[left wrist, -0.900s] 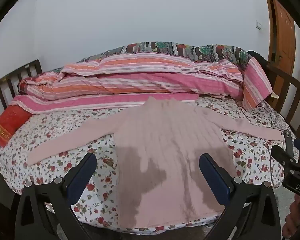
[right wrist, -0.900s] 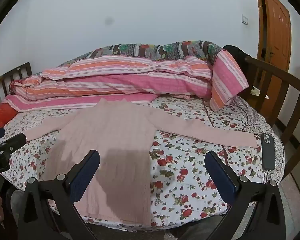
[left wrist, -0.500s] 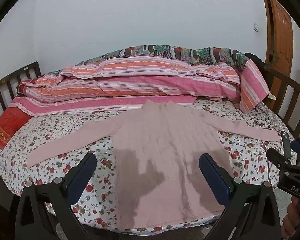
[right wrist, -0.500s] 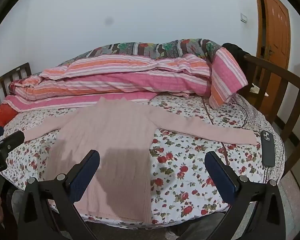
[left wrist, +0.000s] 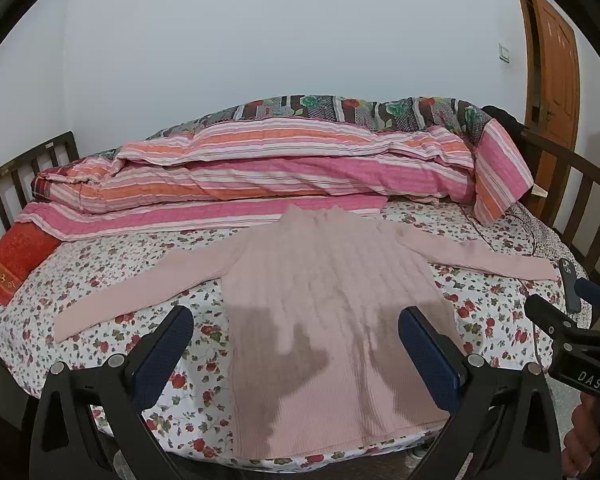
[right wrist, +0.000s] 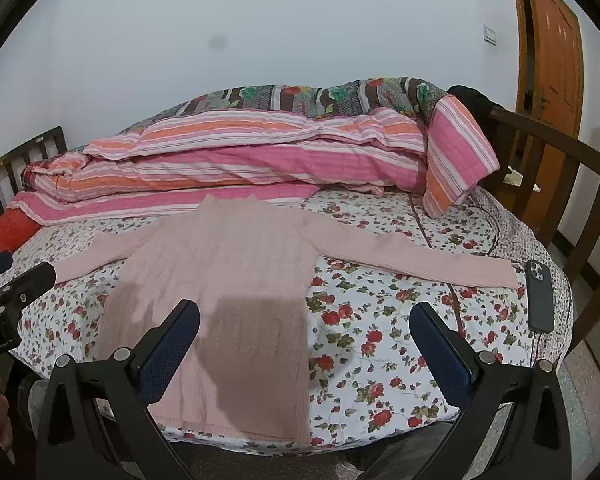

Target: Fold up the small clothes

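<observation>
Here, my left gripper hangs spread wide above the lower middle of the frame, nothing between its pads. The pink sweater lies flat at the centre of the floral bed, sleeves stretched out to both sides, its hem at the near edge. My right gripper is equally spread and empty, over the bedsheet just beside the sweater. A phone rests at the right edge.
</observation>
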A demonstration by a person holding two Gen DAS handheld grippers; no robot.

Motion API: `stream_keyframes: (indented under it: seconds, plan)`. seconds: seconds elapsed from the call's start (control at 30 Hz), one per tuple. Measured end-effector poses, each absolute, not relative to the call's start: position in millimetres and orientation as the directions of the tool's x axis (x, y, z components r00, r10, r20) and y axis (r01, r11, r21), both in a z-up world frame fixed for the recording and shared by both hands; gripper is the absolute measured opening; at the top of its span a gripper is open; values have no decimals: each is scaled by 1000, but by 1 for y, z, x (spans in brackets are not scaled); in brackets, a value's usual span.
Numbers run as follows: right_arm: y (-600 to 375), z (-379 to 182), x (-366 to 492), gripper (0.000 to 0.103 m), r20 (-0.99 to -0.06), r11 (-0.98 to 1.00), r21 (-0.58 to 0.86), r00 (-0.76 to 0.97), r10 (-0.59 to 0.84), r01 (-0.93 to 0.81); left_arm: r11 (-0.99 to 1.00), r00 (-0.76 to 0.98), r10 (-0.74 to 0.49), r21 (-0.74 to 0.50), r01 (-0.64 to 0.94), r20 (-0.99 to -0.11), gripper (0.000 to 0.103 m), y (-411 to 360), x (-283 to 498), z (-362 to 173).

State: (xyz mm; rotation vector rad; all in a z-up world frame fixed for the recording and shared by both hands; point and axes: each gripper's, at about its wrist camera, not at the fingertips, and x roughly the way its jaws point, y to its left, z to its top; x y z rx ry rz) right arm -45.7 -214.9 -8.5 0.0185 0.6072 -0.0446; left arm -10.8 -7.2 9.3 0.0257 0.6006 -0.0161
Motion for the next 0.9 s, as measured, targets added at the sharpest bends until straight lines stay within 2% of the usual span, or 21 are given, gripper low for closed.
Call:
stream_keyframes:
  seconds: [0.9]
  plan:
    - [-198, -10, -44, 103, -573, 1000, 17, 819, -8, 22, 1000, 823, -20, -12, 16, -567, 103, 3, -13, 3]
